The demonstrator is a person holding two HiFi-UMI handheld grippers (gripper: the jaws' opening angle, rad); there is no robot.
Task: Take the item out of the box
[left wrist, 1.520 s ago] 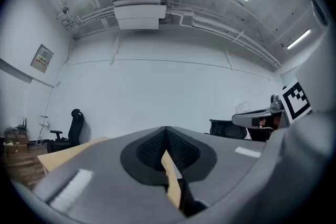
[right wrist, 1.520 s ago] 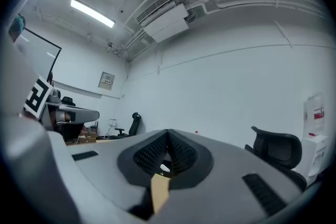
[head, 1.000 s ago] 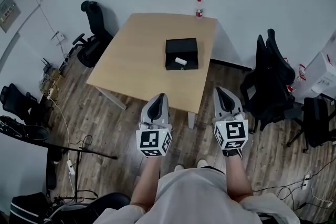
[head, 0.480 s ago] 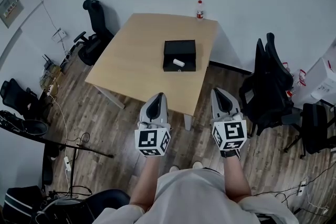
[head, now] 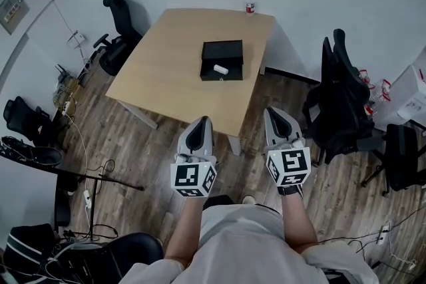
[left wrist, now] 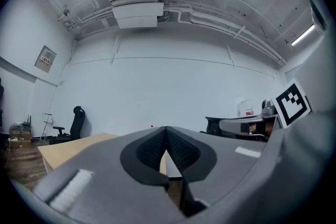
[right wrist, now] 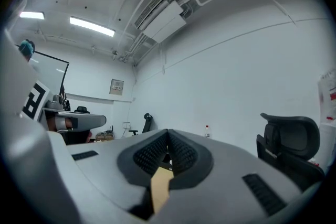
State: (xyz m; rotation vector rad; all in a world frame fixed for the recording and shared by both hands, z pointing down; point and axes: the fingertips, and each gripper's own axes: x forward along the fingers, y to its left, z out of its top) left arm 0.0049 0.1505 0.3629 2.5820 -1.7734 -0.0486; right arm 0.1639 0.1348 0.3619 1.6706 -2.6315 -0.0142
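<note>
The wooden table point(head: 174, 80) is ahead of me, its near corner just beyond my jaws. One black office chair point(head: 341, 100) stands off its right edge, another point(head: 118, 33) by its far left corner. My left gripper point(head: 202, 122) and right gripper point(head: 271, 111) are clenched on nothing. The black box point(head: 233, 76) lies open right of the table's centre. A bottle point(head: 249, 2) stands at the far edge. The white item point(head: 220, 69) lies inside the box.

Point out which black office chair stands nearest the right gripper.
The tall-backed chair off the table's right edge, just beside the right gripper. The chair at the far left corner and those at the room's edges stand farther away.
</note>
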